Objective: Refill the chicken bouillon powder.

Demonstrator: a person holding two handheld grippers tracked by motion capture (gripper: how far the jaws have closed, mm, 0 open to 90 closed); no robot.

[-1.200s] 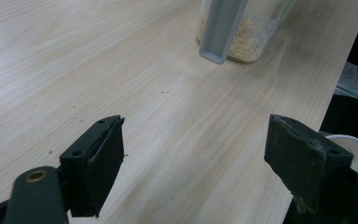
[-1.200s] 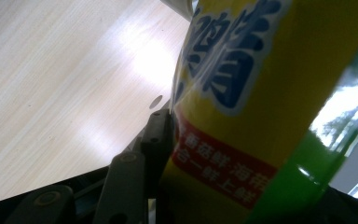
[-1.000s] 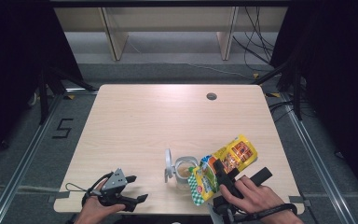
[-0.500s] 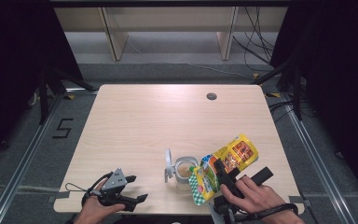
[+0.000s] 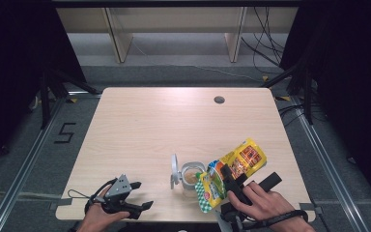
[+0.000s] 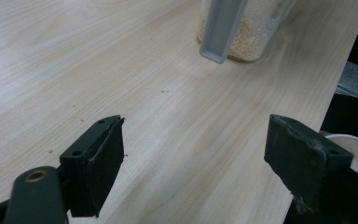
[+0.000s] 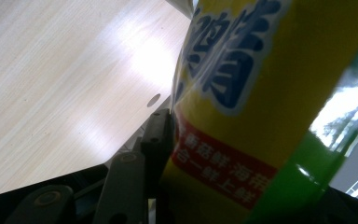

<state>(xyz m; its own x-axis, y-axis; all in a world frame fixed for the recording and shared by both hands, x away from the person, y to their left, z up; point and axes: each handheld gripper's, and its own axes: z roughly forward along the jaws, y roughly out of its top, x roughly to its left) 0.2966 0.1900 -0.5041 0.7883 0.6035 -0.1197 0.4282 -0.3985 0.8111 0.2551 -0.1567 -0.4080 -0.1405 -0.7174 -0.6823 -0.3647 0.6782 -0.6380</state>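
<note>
A yellow and green snack bag [image 5: 232, 173] lies tilted over the front right of the table, its lower end beside a clear jar [image 5: 192, 178]. My right gripper [image 5: 231, 182] is shut on the bag; in the right gripper view the bag [image 7: 270, 107] presses against one black pad [image 7: 158, 135]. The jar holds a layer of pale grains [image 6: 251, 39], and its grey hinged lid [image 5: 174, 170] stands open to the left. My left gripper [image 5: 137, 195] rests at the front left with its jaws open and nothing between them [image 6: 193, 163].
The light wooden table [image 5: 174, 125] has a round cable hole [image 5: 219, 100] at the back right. Shelving legs and cables stand beyond the far edge. A "5" is marked on the floor [image 5: 65, 133] at the left.
</note>
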